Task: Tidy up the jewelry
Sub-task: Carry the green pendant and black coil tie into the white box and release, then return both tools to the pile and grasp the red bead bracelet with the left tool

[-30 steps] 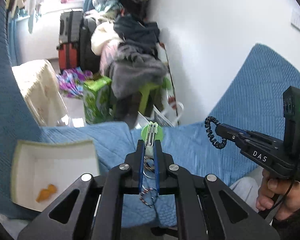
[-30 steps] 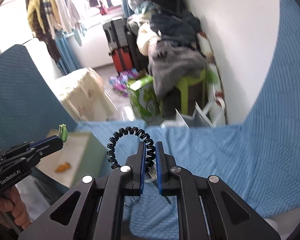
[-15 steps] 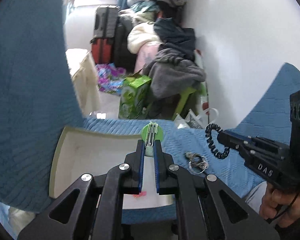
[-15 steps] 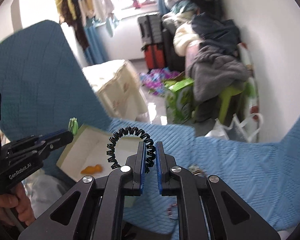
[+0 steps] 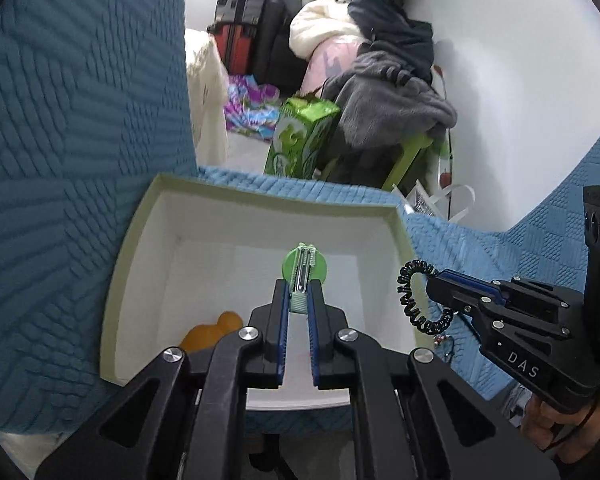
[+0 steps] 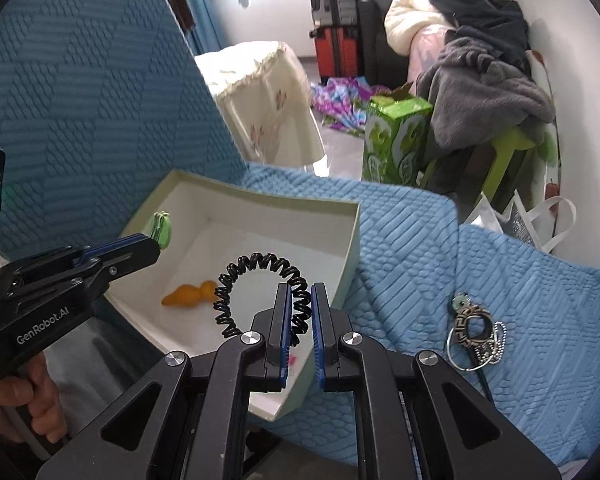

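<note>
My left gripper point(image 5: 299, 292) is shut on a green hair clip point(image 5: 302, 270) and hangs over the inside of a white open box with a pale green rim point(image 5: 260, 198). In the box lies an orange hair piece point(image 5: 212, 330). My right gripper point(image 6: 300, 292) is shut on a black spiral hair tie point(image 6: 256, 276), above the box's near right corner point(image 6: 352, 240). The right wrist view shows the left gripper point(image 6: 148, 246) with the clip point(image 6: 162, 228) at the left. A pile of rings and chains point(image 6: 474, 330) lies on the blue cover, right of the box.
The box rests on a quilted blue cover point(image 6: 420, 240) that rises as a backrest on the left point(image 5: 80, 120). Beyond the edge are a green carton point(image 5: 300, 140), clothes heaped on a green stool point(image 5: 384, 108), suitcases point(image 5: 240, 32) and a white wall point(image 5: 520, 60).
Both grippers have come down and leftward, from over the bare cover to over the box. The jewelry pile, once under the left gripper, is now off to the right. Both grips are unchanged.
</note>
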Demonstrator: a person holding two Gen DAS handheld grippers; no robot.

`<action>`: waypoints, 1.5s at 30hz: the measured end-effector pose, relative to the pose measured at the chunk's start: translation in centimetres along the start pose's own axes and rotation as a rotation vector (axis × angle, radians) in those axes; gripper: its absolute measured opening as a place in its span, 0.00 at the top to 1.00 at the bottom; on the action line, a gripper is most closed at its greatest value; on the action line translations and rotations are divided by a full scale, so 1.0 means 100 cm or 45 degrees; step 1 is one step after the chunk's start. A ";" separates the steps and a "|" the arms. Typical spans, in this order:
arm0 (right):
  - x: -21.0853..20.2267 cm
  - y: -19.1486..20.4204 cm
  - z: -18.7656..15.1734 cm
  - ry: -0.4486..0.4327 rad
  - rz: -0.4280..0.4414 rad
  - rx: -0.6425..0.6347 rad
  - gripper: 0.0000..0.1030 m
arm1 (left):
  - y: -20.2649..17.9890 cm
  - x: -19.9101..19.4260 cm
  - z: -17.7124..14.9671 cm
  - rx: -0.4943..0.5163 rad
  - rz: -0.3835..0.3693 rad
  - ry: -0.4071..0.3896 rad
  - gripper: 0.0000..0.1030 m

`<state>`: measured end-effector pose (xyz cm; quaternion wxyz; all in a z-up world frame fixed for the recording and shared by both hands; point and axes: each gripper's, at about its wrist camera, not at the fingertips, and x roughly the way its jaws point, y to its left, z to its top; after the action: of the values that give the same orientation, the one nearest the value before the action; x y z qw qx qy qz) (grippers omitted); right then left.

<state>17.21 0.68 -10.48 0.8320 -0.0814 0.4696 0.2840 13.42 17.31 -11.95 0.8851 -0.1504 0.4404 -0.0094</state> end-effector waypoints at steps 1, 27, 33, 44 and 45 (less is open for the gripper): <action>0.006 0.000 -0.001 0.015 -0.006 -0.005 0.92 | 0.001 0.003 -0.001 -0.007 -0.006 0.011 0.92; -0.103 -0.025 0.014 -0.209 0.059 -0.030 0.78 | -0.065 -0.082 0.021 0.028 -0.019 -0.219 0.64; -0.142 -0.040 0.012 -0.293 0.032 -0.056 0.78 | -0.095 -0.107 0.022 0.053 -0.029 -0.320 0.64; -0.170 -0.093 -0.009 -0.317 -0.055 -0.028 0.78 | -0.142 -0.094 0.012 0.069 -0.118 -0.310 0.64; -0.170 -0.097 -0.011 -0.314 -0.062 -0.027 0.78 | -0.146 -0.089 0.010 0.069 -0.125 -0.304 0.64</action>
<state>14.93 -14.53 1.72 0.8891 -0.0660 0.3587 0.2765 10.44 4.98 -0.44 0.9334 -0.1479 0.3236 -0.0467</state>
